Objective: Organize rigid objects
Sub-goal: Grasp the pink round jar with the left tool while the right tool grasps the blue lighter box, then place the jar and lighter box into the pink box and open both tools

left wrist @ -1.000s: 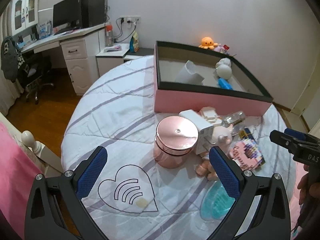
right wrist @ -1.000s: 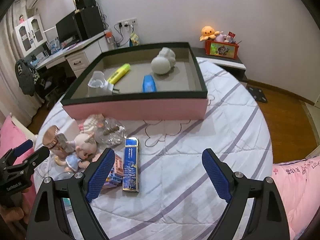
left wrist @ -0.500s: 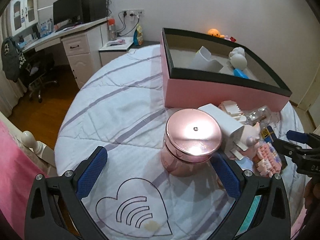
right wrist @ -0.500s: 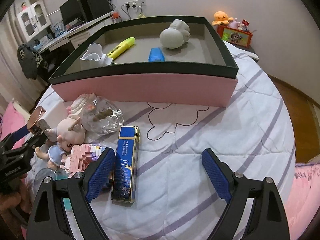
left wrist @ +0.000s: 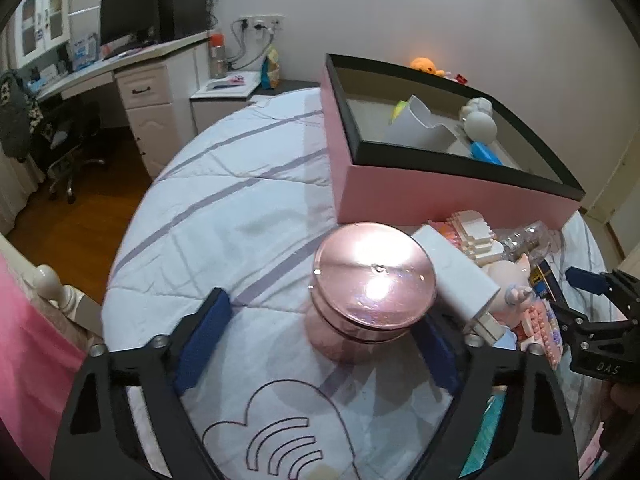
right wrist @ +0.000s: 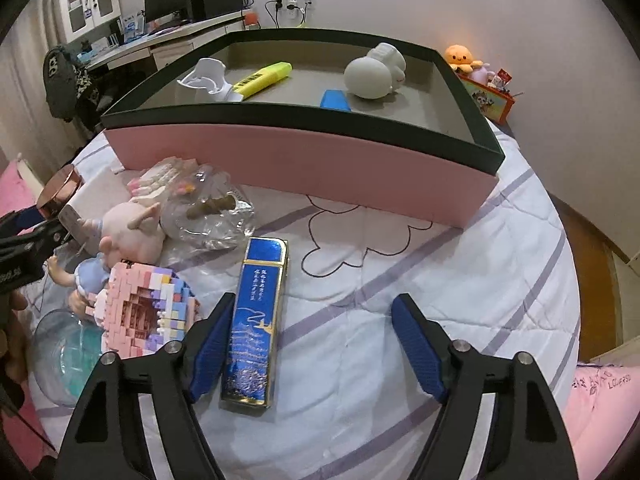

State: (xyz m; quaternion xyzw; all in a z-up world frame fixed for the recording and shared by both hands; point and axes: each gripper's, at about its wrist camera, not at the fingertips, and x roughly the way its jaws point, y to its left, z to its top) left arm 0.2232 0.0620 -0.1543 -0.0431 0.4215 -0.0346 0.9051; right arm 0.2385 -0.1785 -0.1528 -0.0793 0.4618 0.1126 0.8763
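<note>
A shiny pink round jar (left wrist: 372, 292) stands on the quilted bed between the fingers of my left gripper (left wrist: 320, 346). Those jaws are closing; the left pad (left wrist: 204, 340) is still apart from the jar and the right pad (left wrist: 434, 356) is close beside it. In the right wrist view a blue and gold flat box (right wrist: 256, 320) lies just inside the left finger of my right gripper (right wrist: 314, 344). Its jaws are closing too, with no pad pressing on the box. The pink box with a black rim (right wrist: 300, 160) holds a white cup, a yellow highlighter, a blue piece and a white figure.
A white adapter block (left wrist: 456, 280), a pig doll (right wrist: 132, 228), a pink brick model (right wrist: 140, 308), a clear plastic bag (right wrist: 208, 216) and a teal bowl (right wrist: 64, 356) crowd the space between the two grippers. A desk and chair stand beyond the bed at the left.
Both grippers came down and nearer to the bed. The pink jar now sits between the left fingers, and the blue box beside the right gripper's left finger. Both pairs of jaws have narrowed.
</note>
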